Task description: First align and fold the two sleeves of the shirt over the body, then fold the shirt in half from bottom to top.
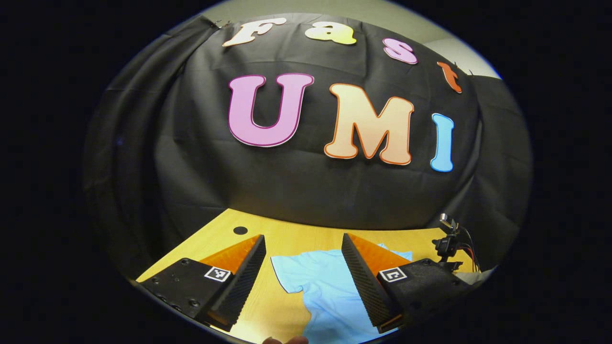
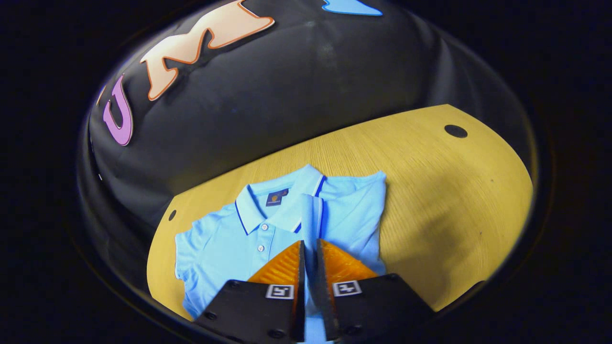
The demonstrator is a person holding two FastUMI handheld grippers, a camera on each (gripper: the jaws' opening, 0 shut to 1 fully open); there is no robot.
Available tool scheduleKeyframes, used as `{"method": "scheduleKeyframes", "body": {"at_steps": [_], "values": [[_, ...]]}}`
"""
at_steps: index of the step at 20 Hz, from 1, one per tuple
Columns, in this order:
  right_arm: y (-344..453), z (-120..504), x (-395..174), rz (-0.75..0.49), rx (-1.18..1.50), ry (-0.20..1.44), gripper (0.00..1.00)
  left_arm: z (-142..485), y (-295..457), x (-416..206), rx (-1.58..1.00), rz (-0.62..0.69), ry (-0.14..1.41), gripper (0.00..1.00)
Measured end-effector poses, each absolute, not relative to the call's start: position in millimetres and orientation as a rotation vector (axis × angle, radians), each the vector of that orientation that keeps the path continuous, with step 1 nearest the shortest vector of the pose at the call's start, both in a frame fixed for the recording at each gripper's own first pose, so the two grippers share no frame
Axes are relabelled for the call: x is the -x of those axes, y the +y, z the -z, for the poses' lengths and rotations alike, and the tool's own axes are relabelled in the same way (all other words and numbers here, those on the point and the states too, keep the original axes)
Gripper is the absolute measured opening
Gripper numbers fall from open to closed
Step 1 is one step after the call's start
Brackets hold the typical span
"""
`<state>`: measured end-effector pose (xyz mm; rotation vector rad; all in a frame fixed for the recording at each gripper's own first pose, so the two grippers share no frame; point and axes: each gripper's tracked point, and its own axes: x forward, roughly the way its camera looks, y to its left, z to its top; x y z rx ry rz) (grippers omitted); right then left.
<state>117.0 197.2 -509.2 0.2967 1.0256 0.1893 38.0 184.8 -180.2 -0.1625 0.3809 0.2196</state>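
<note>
The left gripper [image 1: 302, 248] hangs above the wooden worktop [image 1: 287, 239] with its fingers [image 1: 248, 277] spread wide. Between them a light blue shirt [image 1: 320, 282] lies flat, one short sleeve toward the worktop's dark round hole [image 1: 240, 230]. A small black camera mount [image 1: 448, 239] stands beyond the shirt.

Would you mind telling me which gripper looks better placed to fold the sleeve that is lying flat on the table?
Left, I would judge. The left gripper is open above the shirt's flat sleeve, while the right gripper is shut on the other sleeve, lifted over the shirt.
</note>
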Motion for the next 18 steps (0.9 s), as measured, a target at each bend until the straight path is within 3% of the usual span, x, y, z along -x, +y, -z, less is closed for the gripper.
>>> {"method": "scheduleKeyframes", "body": {"at_steps": [3,4,5,7,18], "values": [[187,483,-116,-0.235,-0.209,0.96,0.93,203,189,-52,0.15,-0.218,0.405,0.96],[183,472,-110,-0.248,-0.18,0.94,1.0,213,189,-58,0.15,-0.215,0.417,0.96],[180,459,-106,-0.263,-0.162,0.92,0.92,224,191,-63,0.148,-0.215,0.43,0.96],[173,433,-98,-0.274,-0.135,0.867,0.97,249,197,-75,0.146,-0.228,0.458,0.96],[103,403,-21,-0.158,-0.074,0.882,0.97,401,225,-109,0.106,-0.287,0.704,0.96]]}}
